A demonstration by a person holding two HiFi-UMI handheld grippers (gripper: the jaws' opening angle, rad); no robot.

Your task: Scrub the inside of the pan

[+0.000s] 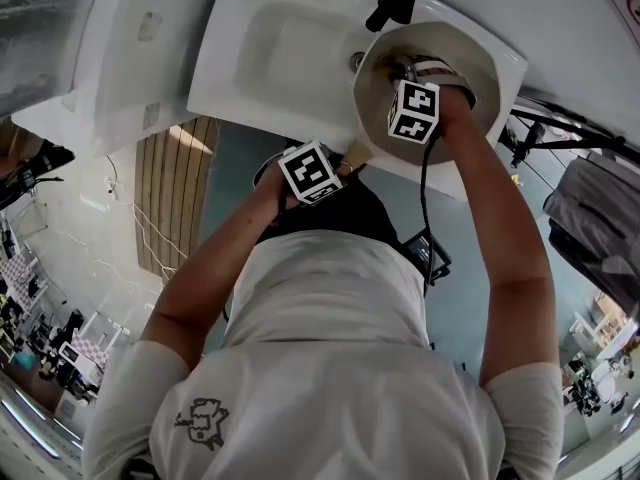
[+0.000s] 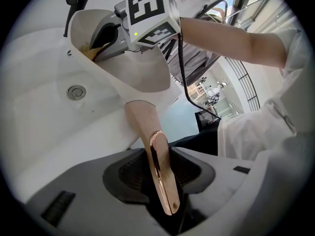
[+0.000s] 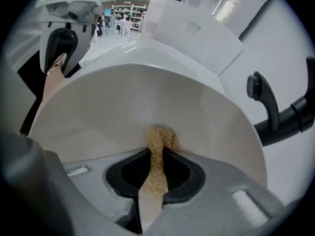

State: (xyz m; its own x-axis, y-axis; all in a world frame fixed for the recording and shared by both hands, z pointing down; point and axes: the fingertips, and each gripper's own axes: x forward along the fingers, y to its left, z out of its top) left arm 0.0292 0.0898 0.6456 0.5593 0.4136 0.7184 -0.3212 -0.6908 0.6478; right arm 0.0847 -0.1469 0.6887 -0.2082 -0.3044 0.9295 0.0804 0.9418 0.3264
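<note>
Two grips: left claw [image 2: 160, 170] pan [image 2: 142, 68], right claw [image 3: 155, 175] scrubber [image 3: 160, 142].

Head cam is looking steeply down from above the person, taking in both arms from farther off, with the sink [image 1: 280, 58] sitting at 11 o'clock and the pan [image 1: 470, 63] at 1. Left gripper view is riding right up against the handle [image 2: 160, 171] and facing along it toward the pan at 11 o'clock, catching the right gripper [image 2: 103, 36] there too. Right gripper view is looking into the pan, nose almost on the scrub pad [image 3: 157, 151], glimpsing the left gripper [image 3: 59, 58] at 10 o'clock, so all three are sharing the pan.
</note>
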